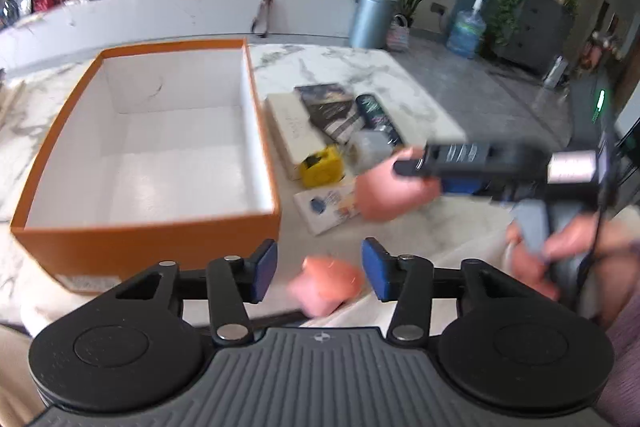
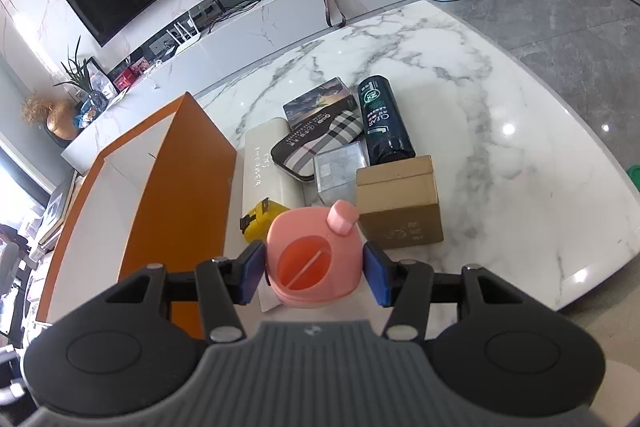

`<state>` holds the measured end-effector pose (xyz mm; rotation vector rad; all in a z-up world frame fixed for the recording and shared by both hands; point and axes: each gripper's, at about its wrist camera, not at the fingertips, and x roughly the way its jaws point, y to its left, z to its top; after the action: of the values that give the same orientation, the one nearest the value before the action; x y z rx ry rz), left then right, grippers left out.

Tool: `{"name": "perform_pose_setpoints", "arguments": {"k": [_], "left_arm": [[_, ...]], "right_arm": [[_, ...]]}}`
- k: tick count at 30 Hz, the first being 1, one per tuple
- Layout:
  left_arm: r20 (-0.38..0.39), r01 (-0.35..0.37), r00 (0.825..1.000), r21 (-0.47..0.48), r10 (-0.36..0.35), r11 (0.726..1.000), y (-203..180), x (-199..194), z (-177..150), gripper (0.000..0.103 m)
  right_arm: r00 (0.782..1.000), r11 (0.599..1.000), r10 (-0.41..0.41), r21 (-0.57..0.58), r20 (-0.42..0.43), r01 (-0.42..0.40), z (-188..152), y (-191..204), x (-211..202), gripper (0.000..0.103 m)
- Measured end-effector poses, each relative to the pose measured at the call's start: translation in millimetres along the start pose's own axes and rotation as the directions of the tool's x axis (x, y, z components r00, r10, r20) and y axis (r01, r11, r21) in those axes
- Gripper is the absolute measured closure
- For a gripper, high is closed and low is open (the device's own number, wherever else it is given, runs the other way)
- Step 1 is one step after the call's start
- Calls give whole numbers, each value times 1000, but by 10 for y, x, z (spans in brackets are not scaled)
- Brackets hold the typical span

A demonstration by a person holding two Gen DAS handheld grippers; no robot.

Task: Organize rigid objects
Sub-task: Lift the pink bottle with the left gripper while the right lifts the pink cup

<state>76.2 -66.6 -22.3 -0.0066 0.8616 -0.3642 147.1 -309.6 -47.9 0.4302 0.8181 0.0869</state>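
An open orange box (image 1: 140, 243) with a bare white inside stands on the marble table at left; its orange side (image 2: 180, 187) shows in the right wrist view. My right gripper (image 2: 316, 273) is shut on a pink cup (image 2: 312, 259), held above the table. In the left wrist view the right gripper (image 1: 408, 167) shows at right with the pink cup (image 1: 392, 191), blurred. My left gripper (image 1: 319, 269) is open and holds nothing; a blurred pink shape (image 1: 326, 285) lies beyond its fingers. A pile of objects lies right of the box.
The pile holds a white flat box (image 2: 266, 167), yellow item (image 2: 260, 221), plaid case (image 2: 320, 143), dark booklet (image 2: 316, 101), dark bottle (image 2: 382, 121), clear box (image 2: 340, 173) and cardboard box (image 2: 398, 203). The table edge (image 2: 600, 267) runs at right.
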Motion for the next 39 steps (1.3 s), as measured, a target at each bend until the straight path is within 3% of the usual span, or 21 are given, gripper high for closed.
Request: {"name": "perform_pose_setpoints", "arguments": {"k": [4, 12, 15, 19, 25, 33, 39], "left_arm": [[-53, 9, 999, -13, -9, 1000, -46, 192, -161, 41], [1, -52, 999, 31, 52, 998, -161, 452, -192, 41], [17, -69, 998, 60, 68, 996, -195, 483, -228, 52], [41, -54, 998, 67, 52, 996, -176, 481, -236, 59], [44, -43, 998, 92, 39, 995, -183, 481, -238, 63], [36, -36, 999, 90, 32, 995, -147, 443, -233, 69], [70, -17, 997, 70, 12, 997, -83, 252, -174, 71]], "right_arm": [[1000, 1000, 4, 3, 6, -4, -5, -2, -12, 49], [1000, 996, 17, -88, -20, -19, -38, 121, 14, 49], [998, 990, 14, -142, -69, -23, -66, 194, 70, 49], [997, 977, -34, -215, -69, 18, -119, 297, 97, 49], [988, 952, -96, -302, -125, 54, -164, 403, 244, 48], [983, 934, -139, -345, -124, 89, -214, 458, 271, 48], [993, 957, -83, -283, -82, 57, -172, 379, 178, 48]]}}
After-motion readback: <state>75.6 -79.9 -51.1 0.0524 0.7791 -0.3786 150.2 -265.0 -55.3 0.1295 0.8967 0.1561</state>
